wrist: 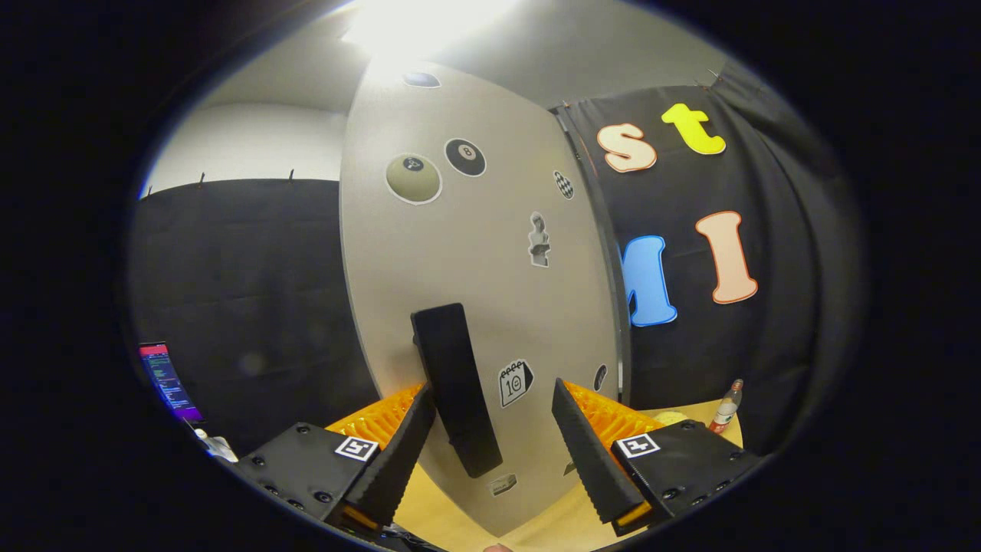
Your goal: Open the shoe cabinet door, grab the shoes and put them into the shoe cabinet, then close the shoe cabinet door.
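- The shoe cabinet door stands just ahead of the tongs, a pale grey panel dotted with small stickers, among them a black eight-ball and a dull green ball well above the fingers; it looks edge-turned, its right edge against the booth's dark wall.
- The handle, a long dark bar set slightly aslant on the door, lies between the fingers, close by the left one; whether that finger touches it I cannot tell.
- The tongs are spread apart, the left finger beside the handle, the right finger well clear of it; nothing is clamped.
- Step in hand, as I judge it: a door step, either the opening pull or the closing push; no shoes are visible between or beyond the fingers, and the cabinet's inside is hidden, so which of the two cannot be settled here.
- The next move, if it is a pull, calls for bringing the fingers together on the handle and drawing along the door's swing; if a push, steady pressure on the panel near the handle would serve.
- A risk, in my view: the bar is narrow and aslant, so a loose grip may slip off.
- Beyond the right finger a small bottle stands on the tan table; beyond the left finger a lit screen glows.
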A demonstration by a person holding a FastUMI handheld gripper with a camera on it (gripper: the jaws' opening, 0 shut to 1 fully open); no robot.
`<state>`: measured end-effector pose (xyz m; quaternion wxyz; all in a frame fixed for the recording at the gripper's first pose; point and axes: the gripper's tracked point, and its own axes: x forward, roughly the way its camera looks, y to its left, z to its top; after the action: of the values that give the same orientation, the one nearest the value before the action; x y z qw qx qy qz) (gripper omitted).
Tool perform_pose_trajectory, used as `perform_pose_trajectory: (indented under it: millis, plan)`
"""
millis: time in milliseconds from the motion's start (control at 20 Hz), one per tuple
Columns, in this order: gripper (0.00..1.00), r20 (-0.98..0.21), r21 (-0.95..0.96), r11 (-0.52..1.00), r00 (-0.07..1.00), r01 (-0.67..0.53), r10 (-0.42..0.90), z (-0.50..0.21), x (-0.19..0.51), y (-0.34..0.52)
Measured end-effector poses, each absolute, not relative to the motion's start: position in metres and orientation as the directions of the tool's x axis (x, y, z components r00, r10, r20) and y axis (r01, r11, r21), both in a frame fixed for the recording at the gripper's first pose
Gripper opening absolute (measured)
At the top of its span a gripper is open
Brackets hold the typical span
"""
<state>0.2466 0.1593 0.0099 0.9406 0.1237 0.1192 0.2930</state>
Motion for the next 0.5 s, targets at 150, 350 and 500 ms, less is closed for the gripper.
perform_pose_trajectory:
  millis: [150, 350, 500]
  plan:
    - [0.97, -0.155, 0.307, 0.797, 0.798, -0.521, 0.582, 0.009, 0.251, 0.177]
    - [0.97, -0.160, 0.300, 0.797, 0.796, -0.524, 0.584, 0.008, 0.261, 0.200]
    - [0.97, -0.167, 0.312, 0.786, 0.784, -0.533, 0.598, 0.006, 0.269, 0.221]
